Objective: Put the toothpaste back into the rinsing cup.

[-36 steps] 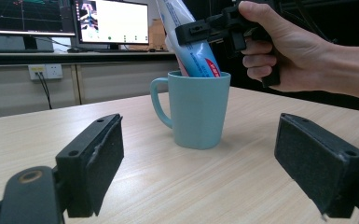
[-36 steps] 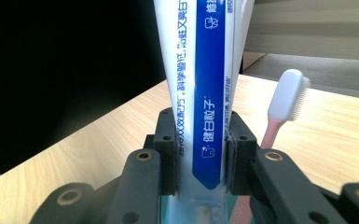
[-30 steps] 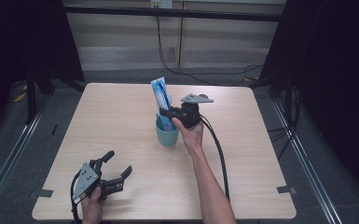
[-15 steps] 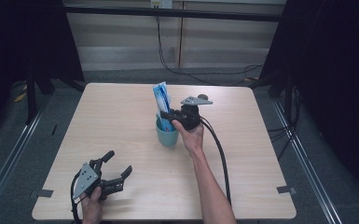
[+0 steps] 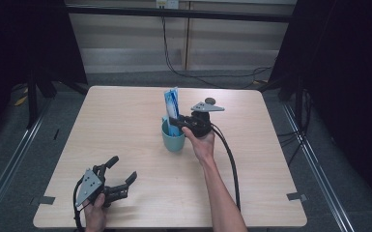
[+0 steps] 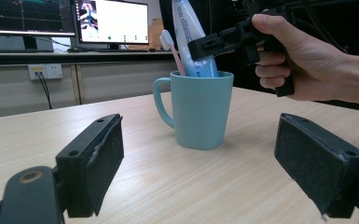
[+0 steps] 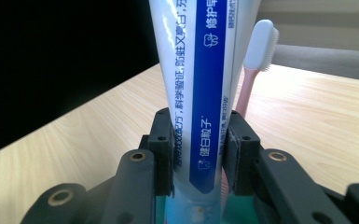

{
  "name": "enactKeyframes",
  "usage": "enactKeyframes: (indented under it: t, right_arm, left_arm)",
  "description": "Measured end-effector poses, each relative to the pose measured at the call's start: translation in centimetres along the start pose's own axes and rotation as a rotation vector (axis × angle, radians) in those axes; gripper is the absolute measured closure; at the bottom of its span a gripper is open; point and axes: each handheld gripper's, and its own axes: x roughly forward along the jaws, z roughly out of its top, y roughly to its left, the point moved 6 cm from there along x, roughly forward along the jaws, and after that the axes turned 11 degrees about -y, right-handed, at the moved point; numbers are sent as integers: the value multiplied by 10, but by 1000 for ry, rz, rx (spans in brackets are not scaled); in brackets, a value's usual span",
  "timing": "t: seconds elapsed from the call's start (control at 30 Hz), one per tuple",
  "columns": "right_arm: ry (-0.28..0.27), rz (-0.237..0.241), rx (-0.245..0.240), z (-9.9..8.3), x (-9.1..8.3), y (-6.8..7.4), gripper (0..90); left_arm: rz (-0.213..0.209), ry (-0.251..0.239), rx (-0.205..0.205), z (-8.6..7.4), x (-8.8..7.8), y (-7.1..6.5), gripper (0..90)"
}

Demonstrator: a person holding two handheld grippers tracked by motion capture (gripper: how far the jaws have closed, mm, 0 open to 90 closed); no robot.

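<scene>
A teal mug (image 5: 174, 139) (image 6: 199, 109) stands near the middle of the table. A blue and white toothpaste tube (image 5: 172, 108) (image 6: 191, 32) (image 7: 200, 84) stands upright in it, beside a pink toothbrush (image 6: 172, 46) (image 7: 256, 60). My right gripper (image 5: 176, 121) (image 7: 199, 144) reaches over the mug's rim from the right and is shut on the tube's lower part. My left gripper (image 5: 121, 170) (image 6: 200, 158) rests low at the table's near left, open, nothing between its pads, pointing toward the mug.
The wooden table (image 5: 125, 121) has bare surface around the mug. The right gripper's cable (image 5: 229, 159) trails along the forearm toward the near edge. Monitors (image 6: 107, 21) stand on a far desk in the left gripper view.
The right gripper with the toothpaste tube has shifted slightly; the tube stands a little more upright in the mug. The left gripper has not moved.
</scene>
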Motion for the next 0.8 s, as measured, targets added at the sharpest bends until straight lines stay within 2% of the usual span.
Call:
enactKeyframes:
  t: [0.13,0.2,0.3,0.43,0.5,0.63,0.73,0.8]
  right_arm:
    - [47,-27,-23,-6,0,-1,637]
    - [28,-11,-6,-7,-1,-2,639]
    - [29,-20,-15,-6,-1,-2,613]
    - [4,-18,-3,0,-6,-3,591]
    - [-1,-23,2,1,-7,-2,548]
    - [-10,-22,1,2,-9,0,525]
    - [-12,-26,10,4,-11,-1,458]
    - [-11,-16,18,4,-12,-1,438]
  left_arm:
    - [0,0,0,0,0,0,156]
    - [0,0,0,0,0,0,156]
    - [0,0,0,0,0,0,156]
    - [0,0,0,0,0,0,156]
    - [0,0,0,0,0,0,156]
    - [0,0,0,0,0,0,157]
    - [0,0,0,0,0,0,156]
    - [0,0,0,0,0,0,156]
